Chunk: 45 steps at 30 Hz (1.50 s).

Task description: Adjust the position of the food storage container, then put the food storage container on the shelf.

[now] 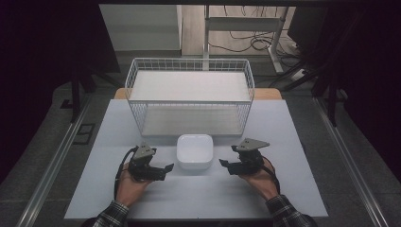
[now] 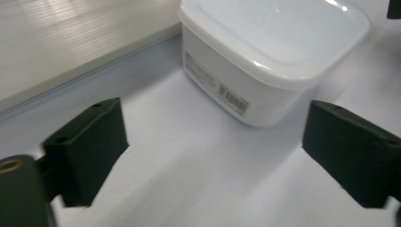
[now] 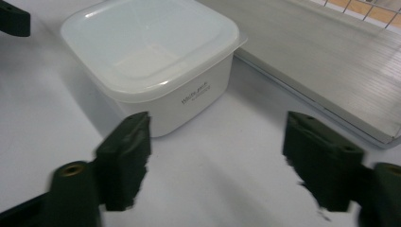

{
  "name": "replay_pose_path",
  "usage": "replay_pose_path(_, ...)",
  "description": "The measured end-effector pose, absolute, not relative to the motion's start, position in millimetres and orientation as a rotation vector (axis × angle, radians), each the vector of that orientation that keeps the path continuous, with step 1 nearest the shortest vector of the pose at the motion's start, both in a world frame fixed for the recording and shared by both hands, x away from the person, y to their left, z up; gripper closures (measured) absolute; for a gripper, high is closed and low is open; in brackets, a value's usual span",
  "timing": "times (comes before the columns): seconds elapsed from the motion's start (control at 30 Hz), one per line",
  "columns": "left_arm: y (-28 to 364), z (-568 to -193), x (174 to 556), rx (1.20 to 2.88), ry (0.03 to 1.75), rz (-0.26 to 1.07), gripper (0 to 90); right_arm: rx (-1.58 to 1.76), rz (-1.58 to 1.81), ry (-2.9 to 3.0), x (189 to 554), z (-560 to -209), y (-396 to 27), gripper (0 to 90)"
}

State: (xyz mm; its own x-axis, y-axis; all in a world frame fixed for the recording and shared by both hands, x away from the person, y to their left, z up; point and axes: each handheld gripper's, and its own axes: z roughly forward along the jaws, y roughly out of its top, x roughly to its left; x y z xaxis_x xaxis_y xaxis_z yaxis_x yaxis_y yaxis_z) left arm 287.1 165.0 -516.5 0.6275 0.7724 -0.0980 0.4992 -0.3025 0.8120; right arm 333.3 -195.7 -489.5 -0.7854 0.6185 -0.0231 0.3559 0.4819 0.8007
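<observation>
A white lidded container [image 1: 194,151] sits on the pale desk [image 1: 94,189], just in front of a white wire basket [image 1: 189,97] whose near wall stands close behind it. The basket holds a flat grey-white board on its floor, and in the left gripper view the edge of that board [image 2: 71,47] runs along the upper left, near the container [image 2: 265,56] but apart from it. In the right gripper view the same board [image 3: 326,61] fills the upper right, with a strip of wire mesh and brown wood cut off at the top corner.

The left gripper [image 1: 163,169] lies to the left of the container, the right gripper [image 1: 226,164] to its right, each held by a hand coming in from the bottom edge, with checked sleeves showing. Both point inward at the container with bare desk between. Each gripper has its jaws spread wide, nothing between them but desk surface; the container [image 3: 151,61] lies ahead of the pads and untouched.

A barcode label on the container's side shows in the left gripper view, and small print on another side in the right gripper view; neither can be read. The lid is cloudy, so what is inside cannot be made out. Beyond the desk the room is dark: cables [image 1: 250,40] on the floor and a desk frame's legs [image 1: 276,47] are dim, and black curtains close off both sides
</observation>
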Motion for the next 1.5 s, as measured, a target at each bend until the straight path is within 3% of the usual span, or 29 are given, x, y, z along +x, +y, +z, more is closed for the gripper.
replay_pose_path(0.13,163.4,-520.1,285.4,1.999,0.988,0.399,4.4,0.836,1.170,2.438,333.2,-493.2,-194.6,13.1)
replay_pose_path(0.33,167.9,-524.1,287.9,1.982,0.962,0.400,4.0,0.843,1.136,2.470,335.0,-497.6,-191.8,7.1)
replay_pose_path(1.17,160.8,-499.3,306.1,1.882,0.944,0.245,2.3,0.881,1.329,2.413,343.0,-477.6,-179.6,1.6)
replay_pose_path(1.5,146.3,-494.6,323.4,1.903,0.918,0.242,8.3,0.874,1.313,2.506,352.2,-470.2,-157.0,2.0)
